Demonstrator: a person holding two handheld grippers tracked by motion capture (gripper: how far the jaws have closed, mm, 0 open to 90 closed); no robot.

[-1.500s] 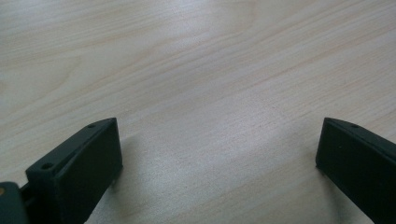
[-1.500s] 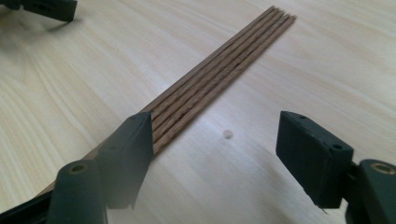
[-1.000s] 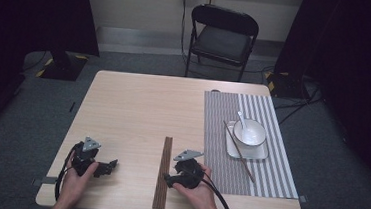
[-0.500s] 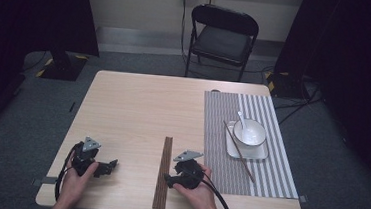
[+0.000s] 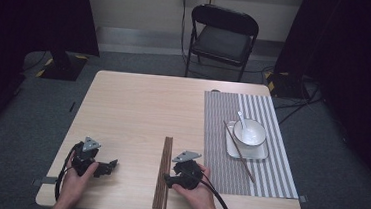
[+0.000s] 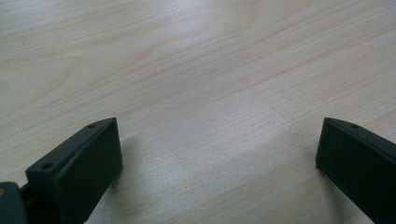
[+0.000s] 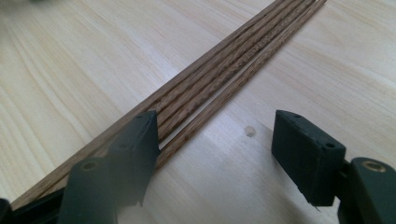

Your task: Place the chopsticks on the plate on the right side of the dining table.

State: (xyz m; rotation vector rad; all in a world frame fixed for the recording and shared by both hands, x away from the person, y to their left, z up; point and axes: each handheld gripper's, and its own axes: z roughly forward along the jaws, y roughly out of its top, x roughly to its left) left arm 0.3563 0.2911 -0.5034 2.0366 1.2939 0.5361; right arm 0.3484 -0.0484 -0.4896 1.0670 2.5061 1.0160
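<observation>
- My right gripper (image 7: 215, 154) is released, its jaws just narrowing over the chopsticks (image 7: 219, 70) at table's six o'clock; nothing pinched.
- I should centre one outer stick, then clench.
- My left gripper (image 6: 217, 163) rests released at eight o'clock.

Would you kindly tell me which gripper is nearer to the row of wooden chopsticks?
The right. The right gripper sits at the chopsticks, one of its fingers over the sticks; the left gripper rests well off to their left on bare table.

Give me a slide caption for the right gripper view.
Open right gripper poised over brown chopsticks on a wooden table.
</observation>
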